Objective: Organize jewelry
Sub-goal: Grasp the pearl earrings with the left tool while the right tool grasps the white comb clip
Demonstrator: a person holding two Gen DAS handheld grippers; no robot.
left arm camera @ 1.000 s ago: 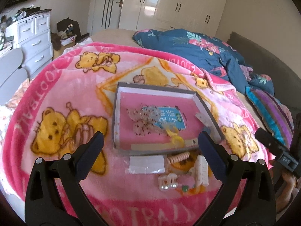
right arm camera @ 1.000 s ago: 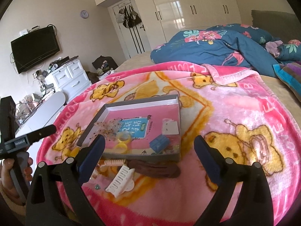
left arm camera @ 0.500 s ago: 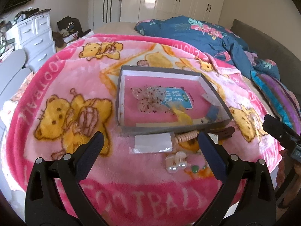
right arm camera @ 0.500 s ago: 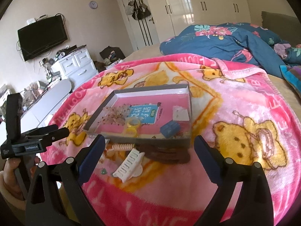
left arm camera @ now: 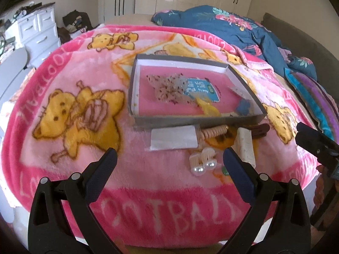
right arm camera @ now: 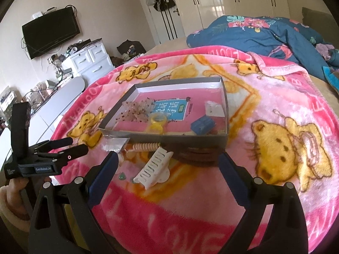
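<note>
The left gripper and right gripper both hover with jaws spread wide, holding nothing. "GenRobot.AI" is legible on the left gripper's body in the right wrist view. The pink blanket reads "FOOTBALL" along its near border. The grey tray holds a blue card with unreadable characters. A white hair claw, pearl clips and a clear packet lie just near of the tray. Compared with a second ago, both cameras sit closer to these items.
</note>
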